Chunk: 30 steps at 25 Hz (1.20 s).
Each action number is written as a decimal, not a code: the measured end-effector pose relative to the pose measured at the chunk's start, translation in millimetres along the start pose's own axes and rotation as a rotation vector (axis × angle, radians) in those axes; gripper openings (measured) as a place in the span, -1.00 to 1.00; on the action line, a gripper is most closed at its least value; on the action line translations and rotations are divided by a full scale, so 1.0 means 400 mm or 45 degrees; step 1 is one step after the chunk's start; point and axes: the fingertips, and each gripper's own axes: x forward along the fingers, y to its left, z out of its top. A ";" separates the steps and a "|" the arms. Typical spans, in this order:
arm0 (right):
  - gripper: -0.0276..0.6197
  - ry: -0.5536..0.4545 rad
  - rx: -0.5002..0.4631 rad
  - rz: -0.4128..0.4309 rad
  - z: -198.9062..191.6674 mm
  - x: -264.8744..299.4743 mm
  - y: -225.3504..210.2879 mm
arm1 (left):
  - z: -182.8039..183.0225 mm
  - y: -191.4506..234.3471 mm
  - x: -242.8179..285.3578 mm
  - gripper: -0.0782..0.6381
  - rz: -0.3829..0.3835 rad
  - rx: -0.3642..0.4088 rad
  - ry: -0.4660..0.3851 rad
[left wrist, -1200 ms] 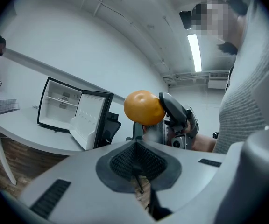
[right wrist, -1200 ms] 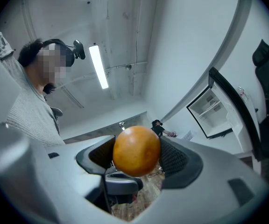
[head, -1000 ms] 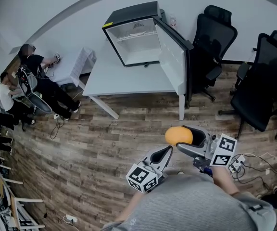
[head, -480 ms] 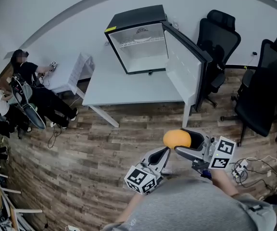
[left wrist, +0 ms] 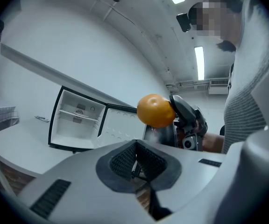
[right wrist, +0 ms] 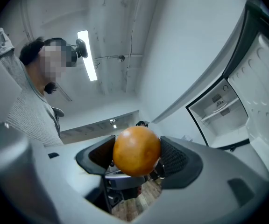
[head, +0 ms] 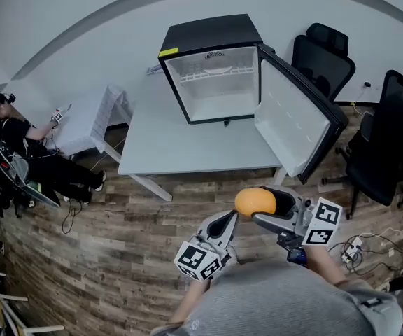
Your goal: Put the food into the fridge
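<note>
1. Orange fruit (head: 256,201) is sitting gripped in our right claw (right wrist: 136,154), off the surface's (head: 180,145) near edge.
2. We are holding our left claw (left wrist: 135,158) closed, empty.
3. Fridge (head: 215,82) is standing open at the far edge.

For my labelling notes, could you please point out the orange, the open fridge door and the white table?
orange (head: 255,201), head view, middle of its peel.
fridge door (head: 287,119), head view, its white inner liner.
white table (head: 173,145), head view, bare top in front of the fridge.
</note>
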 end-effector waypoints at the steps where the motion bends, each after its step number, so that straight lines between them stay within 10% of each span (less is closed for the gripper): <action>1: 0.01 0.000 0.000 -0.008 -0.001 0.027 -0.010 | 0.011 0.028 -0.006 -0.75 -0.007 0.005 -0.001; 13: 0.01 0.021 0.018 -0.074 -0.035 0.298 -0.107 | 0.081 0.331 -0.063 -0.75 -0.035 0.041 0.021; 30: 0.01 -0.046 -0.043 -0.101 0.075 0.309 -0.236 | 0.162 0.376 0.079 -0.76 -0.081 0.079 -0.010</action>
